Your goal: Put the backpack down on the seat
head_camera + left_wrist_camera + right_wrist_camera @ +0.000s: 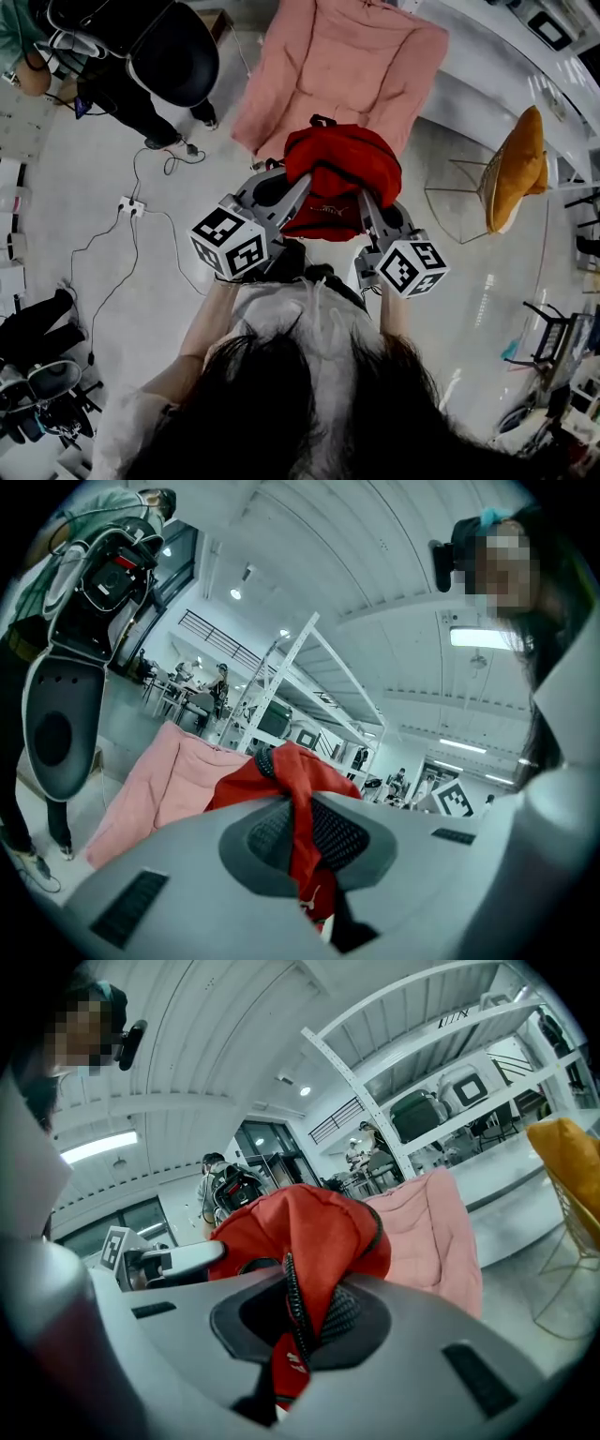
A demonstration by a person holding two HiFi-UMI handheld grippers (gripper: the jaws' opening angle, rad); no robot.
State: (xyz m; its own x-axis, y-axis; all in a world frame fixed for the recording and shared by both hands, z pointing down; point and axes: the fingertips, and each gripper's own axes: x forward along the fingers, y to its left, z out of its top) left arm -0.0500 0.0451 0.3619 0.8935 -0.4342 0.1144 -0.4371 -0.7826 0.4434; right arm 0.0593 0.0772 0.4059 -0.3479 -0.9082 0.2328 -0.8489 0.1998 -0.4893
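Fabric fills both pairs of jaws. Your left gripper (300, 836) is pinched shut on a twisted fold of the red backpack (342, 173). Your right gripper (305, 1326) is shut on a fold with a zipper line running through it.

From your head, the bag hangs between the two grippers, the left grip at its eight o'clock and the right at its four o'clock. The pink padded seat (347, 66) lies at its twelve o'clock, and the bag does not appear to rest on it yet.

It looks soft and limp, bunching and sagging around both pinches, so expect it to slump and spread once it lands rather than stand. Thin cloth can creep out of a pinch, and the zipper seam probably gives your right jaws the surer bite. The black loop (322, 120) at the bag's twelve o'clock would likely bear the weight better than loose cloth.
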